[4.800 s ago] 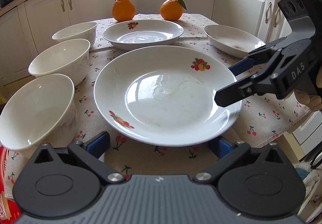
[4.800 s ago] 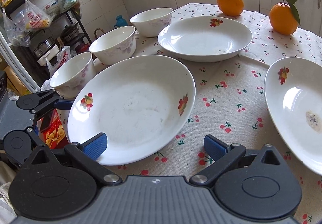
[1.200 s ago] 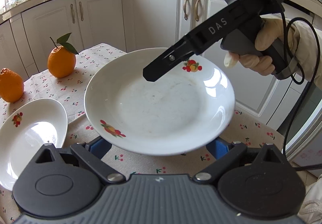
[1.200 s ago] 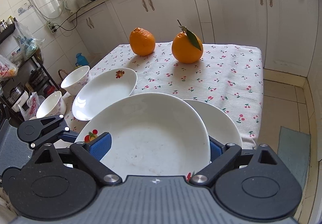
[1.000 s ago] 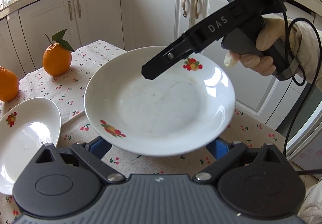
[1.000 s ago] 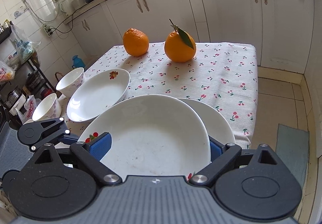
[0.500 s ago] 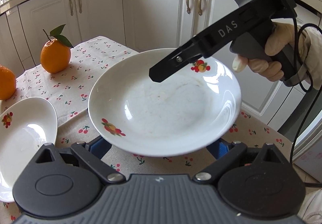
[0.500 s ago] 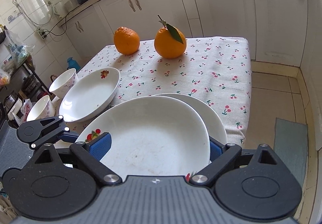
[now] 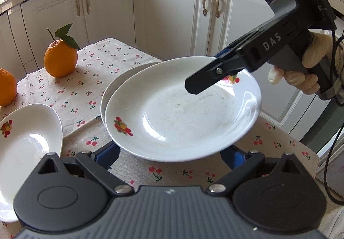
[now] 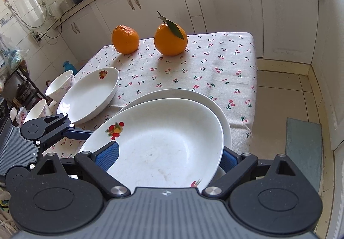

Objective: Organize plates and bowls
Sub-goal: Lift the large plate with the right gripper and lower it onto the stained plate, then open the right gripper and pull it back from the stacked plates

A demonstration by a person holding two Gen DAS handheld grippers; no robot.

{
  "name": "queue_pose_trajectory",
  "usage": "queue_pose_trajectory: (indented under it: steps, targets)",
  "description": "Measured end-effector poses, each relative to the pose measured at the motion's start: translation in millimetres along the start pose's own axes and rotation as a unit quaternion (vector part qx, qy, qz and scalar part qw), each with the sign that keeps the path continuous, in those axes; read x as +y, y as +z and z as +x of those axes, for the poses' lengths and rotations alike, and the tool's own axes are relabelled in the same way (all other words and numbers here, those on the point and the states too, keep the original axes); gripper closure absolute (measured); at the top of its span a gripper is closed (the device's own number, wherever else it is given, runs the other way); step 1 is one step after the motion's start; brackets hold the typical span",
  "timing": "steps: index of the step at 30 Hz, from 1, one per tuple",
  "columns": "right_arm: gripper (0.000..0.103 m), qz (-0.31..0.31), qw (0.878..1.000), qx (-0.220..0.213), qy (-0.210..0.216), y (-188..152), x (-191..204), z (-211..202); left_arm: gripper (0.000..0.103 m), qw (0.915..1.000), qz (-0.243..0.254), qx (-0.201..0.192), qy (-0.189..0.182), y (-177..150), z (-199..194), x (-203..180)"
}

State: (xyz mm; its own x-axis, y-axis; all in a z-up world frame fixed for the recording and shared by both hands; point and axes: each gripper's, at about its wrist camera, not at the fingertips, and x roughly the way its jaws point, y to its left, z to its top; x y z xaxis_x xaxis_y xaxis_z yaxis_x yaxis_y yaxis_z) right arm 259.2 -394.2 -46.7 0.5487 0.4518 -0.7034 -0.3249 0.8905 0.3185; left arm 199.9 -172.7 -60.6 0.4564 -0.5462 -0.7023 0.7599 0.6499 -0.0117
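A white plate with fruit prints (image 9: 182, 110) is held in the air between both grippers, just above a second white plate (image 9: 120, 80) on the table's corner. My left gripper (image 9: 172, 155) has its fingers spread wide against the plate's near rim. My right gripper (image 10: 169, 157) does the same on the opposite rim, and its body (image 9: 268, 45) shows in the left wrist view. In the right wrist view the held plate (image 10: 163, 142) overlaps the lower plate (image 10: 193, 97). A third plate (image 10: 90, 95) lies to the left.
Two oranges (image 10: 125, 39) (image 10: 171, 39) stand at the far side of the cherry-print tablecloth (image 10: 215, 63). Two white bowls (image 10: 61, 86) (image 10: 39, 110) sit at the left edge. White cabinets surround the table; the floor and a mat (image 10: 303, 142) lie to the right.
The held plate has moved over the second plate on the table's corner and come lower, so the lower plate's rim now shows behind it. Both grippers keep the same hold.
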Motion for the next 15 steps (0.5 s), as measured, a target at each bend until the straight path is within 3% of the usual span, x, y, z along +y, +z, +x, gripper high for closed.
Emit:
queue_pose_trajectory:
  steps: [15]
  targets:
    - [0.004, 0.004, 0.999, 0.006, -0.035, -8, 14, -12, 0.003, 1.0, -0.002, -0.008, 0.003, -2, -1, -1]
